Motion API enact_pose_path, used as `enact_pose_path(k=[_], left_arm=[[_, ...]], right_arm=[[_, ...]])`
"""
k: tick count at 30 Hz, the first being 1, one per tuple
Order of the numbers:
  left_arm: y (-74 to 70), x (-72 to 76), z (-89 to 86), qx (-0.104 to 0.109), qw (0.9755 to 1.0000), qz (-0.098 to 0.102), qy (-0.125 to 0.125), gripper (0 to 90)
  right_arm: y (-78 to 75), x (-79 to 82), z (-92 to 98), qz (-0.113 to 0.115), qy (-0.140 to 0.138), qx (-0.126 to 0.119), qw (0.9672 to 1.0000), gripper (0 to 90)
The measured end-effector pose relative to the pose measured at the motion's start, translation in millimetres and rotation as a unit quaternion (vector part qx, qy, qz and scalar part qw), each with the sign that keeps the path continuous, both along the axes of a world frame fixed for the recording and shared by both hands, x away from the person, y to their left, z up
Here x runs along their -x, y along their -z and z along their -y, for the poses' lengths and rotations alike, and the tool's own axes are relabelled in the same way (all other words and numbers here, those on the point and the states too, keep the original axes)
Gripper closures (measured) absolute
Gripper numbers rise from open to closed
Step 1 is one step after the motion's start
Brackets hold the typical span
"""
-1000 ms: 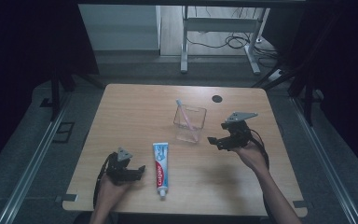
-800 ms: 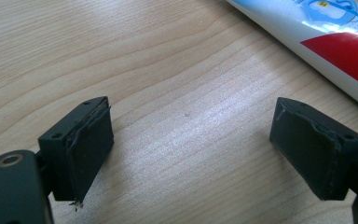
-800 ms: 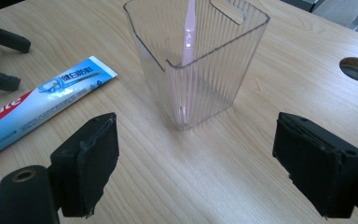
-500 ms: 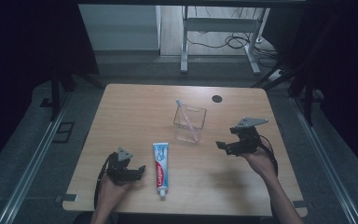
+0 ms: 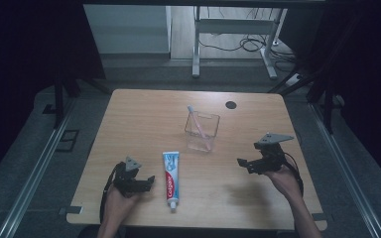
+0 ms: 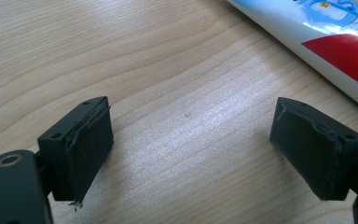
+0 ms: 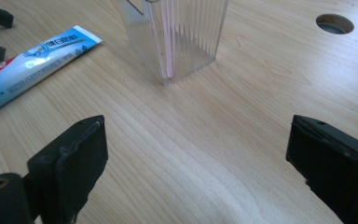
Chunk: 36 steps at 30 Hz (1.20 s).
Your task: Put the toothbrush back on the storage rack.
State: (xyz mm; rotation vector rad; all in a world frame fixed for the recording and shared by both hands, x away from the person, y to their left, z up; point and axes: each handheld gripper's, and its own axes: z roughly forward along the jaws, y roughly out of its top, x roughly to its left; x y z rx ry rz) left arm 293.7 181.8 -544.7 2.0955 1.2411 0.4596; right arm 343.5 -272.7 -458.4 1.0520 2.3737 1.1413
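Your left tongs point(image 5: 149, 179) and right tongs point(image 5: 242, 164) both stand agape and empty, the toothbrush point(image 5: 197, 123) already in the cup point(image 5: 202, 133) ahead of the right, the toothpaste point(image 5: 170, 177) lying untouched just beside the left.

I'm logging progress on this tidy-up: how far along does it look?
Done: the toothbrush stands inside the clear cup. In hand: nothing; the left gripper and the right gripper are both open over bare table. Left, probably: the toothpaste tube lies flat beside the left gripper, untouched.
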Motion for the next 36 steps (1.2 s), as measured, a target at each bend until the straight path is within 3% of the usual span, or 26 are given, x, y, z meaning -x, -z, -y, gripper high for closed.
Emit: enact_pose_path(k=[27,36], left_arm=[[0.0,-0.4,1.0,0.0,1.0,0.0,-0.004,13.0],[-0.2,-0.4,0.7,-0.002,1.0,-0.001,-0.002,13.1]], right_arm=[[38.9,39.9,24.5,0.004,0.028,0.004,0.9996,2.6],[55.3,48.3,29.2,-0.005,0.033,0.007,0.9994,3.3]])
